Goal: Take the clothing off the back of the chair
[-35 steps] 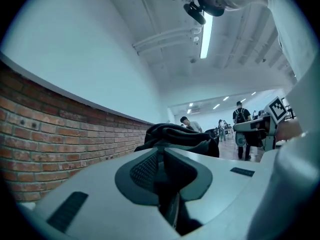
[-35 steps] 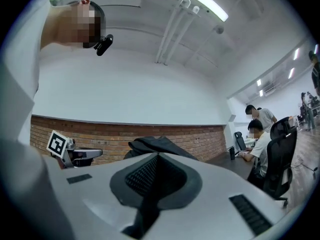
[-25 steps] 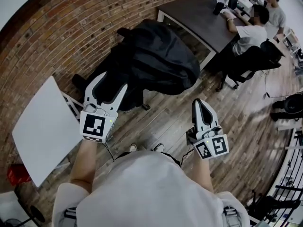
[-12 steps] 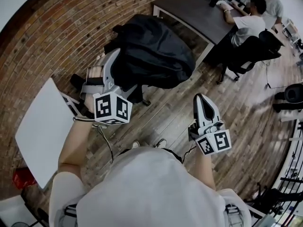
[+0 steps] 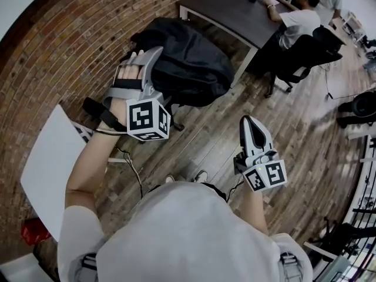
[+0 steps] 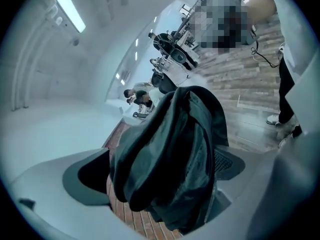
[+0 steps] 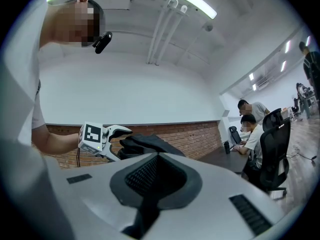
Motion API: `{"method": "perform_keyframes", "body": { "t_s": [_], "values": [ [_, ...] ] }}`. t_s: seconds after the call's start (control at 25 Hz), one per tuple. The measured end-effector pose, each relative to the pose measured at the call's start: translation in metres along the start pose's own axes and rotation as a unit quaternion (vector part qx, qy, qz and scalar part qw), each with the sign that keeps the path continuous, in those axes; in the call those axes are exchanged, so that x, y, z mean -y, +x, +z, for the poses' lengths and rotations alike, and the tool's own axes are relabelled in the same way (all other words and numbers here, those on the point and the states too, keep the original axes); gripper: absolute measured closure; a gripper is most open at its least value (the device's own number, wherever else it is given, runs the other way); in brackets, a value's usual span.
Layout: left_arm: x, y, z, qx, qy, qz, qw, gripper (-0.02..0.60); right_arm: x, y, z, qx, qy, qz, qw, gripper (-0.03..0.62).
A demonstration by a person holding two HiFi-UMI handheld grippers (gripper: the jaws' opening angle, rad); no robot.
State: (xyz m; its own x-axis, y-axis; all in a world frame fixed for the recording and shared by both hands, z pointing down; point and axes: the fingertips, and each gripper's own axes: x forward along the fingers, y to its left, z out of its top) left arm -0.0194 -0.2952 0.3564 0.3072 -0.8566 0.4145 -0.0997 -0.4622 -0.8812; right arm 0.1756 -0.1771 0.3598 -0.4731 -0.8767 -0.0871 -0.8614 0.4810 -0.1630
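Observation:
A black jacket [image 5: 188,60] hangs bunched over the back of a chair by the brick wall. My left gripper [image 5: 147,54] lies rolled on its side at the jacket's left edge. In the left gripper view its jaws are opening wide, with the jacket [image 6: 170,149] hanging between them and the pads [image 6: 232,164] not pressing on it. My right gripper [image 5: 254,135] is shut on nothing, over the wooden floor well to the right and short of the chair. From the right gripper view [image 7: 155,176], the left gripper [image 7: 120,131] shows beside the jacket [image 7: 150,143].
A dark desk [image 5: 226,10] stands behind the chair, with two people [image 5: 296,22] seated at it and a black office chair [image 5: 305,51]. A white tabletop [image 5: 50,157] lies at my left. Brick wall [image 5: 64,46] runs behind the jacket.
My left gripper rolled onto its side, moved forward to the jacket's left edge, and its jaws spread wider. The right gripper hardly shifted.

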Motion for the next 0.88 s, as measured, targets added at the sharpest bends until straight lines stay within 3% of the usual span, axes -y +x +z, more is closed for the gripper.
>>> {"method": "perform_keyframes", "body": {
  "t_s": [0.24,0.48,0.88],
  "values": [
    [-0.001,0.038,-0.008,-0.039,0.051,-0.038,0.9972,-0.011,0.000,-0.002,-0.002,-0.001,-0.001,-0.006,1.000,0.574],
    [-0.002,0.067,-0.021,-0.071,0.050,-0.096,0.9916,-0.009,0.005,-0.008,-0.005,-0.007,-0.001,-0.012,1.000,0.574],
    [-0.002,0.099,-0.026,-0.125,0.088,-0.086,0.9845,-0.006,0.009,-0.013,-0.002,-0.008,-0.001,-0.014,1.000,0.574]
  ]
}}
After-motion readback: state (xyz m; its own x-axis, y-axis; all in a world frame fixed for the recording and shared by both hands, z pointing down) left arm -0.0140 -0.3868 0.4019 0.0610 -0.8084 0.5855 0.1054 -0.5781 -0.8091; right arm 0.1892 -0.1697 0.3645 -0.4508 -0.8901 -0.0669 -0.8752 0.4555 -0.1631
